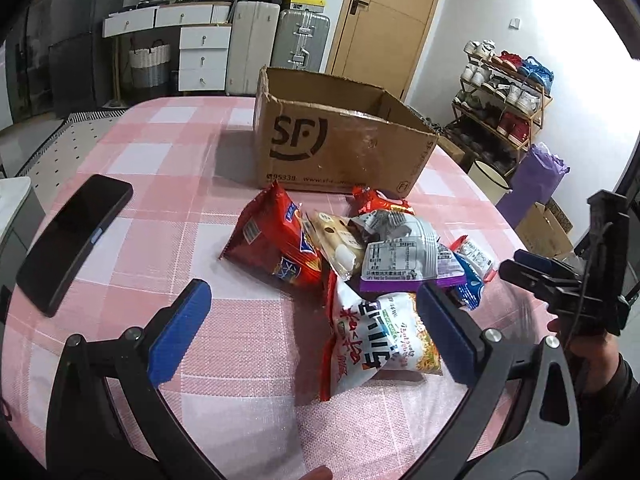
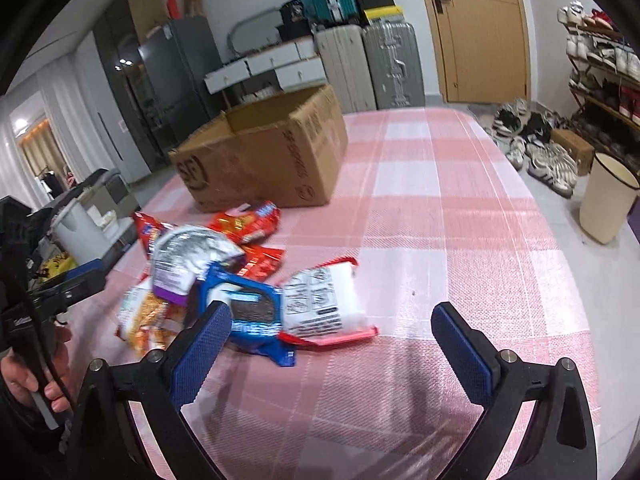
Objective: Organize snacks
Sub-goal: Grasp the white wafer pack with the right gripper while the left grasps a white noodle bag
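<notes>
A pile of snack packets lies on the pink checked tablecloth [image 1: 168, 240]: a red bag [image 1: 276, 240], a white and purple packet [image 1: 400, 260], a white noodle bag [image 1: 376, 344]. In the right wrist view a blue cookie packet [image 2: 256, 316] and a white red-edged packet [image 2: 324, 304] lie nearest. An open cardboard box [image 1: 336, 140] stands behind the pile; it also shows in the right wrist view [image 2: 264, 152]. My left gripper [image 1: 312, 320] is open, above the table just before the noodle bag. My right gripper [image 2: 332, 328] is open and empty, near the white red-edged packet; it shows in the left wrist view [image 1: 532, 268].
A black phone [image 1: 72, 240] lies on the table at the left. Suitcases [image 2: 372, 64], drawers and a wooden door [image 1: 384, 16] stand behind. A shoe rack [image 1: 504, 92] and a cream bin [image 2: 608, 200] are to the right of the table.
</notes>
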